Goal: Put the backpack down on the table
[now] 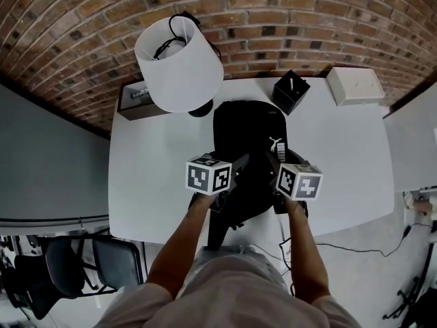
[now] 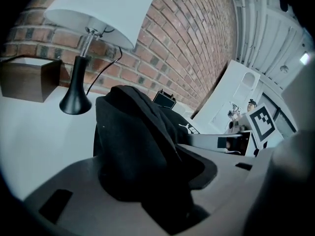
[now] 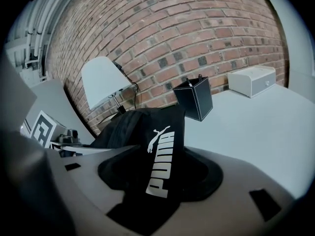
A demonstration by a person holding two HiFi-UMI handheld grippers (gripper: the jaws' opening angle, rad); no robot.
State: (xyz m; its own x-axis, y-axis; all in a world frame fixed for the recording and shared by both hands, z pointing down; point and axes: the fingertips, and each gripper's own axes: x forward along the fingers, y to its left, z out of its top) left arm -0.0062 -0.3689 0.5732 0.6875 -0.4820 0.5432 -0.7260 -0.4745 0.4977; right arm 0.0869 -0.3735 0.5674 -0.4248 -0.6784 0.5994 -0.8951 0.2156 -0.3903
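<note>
Backpack strap-held, standing on the white tabletop
The left gripper fingers pinch a plain black strap and the right gripper fingers pinch the Puma strap. The backpack rests mid-tabletop, with a lamp and a black pen holder behind it.

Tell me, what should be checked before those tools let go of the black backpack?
1. Backpack resting on the table: ok for its far part; its near end, under the tools, cannot tell.
2. Left tool on a strap: ok, black fabric fills its jaws.
3. Right tool on a strap: ok, the printed strap runs between its jaws.
4. Lamp apart from the backpack: ok, but its base stands close beside it.
5. Black pen holder apart from the backpack: ok.
6. Nothing hanging off the table's near edge: not ok, a strap seems to dangle past it.
</note>
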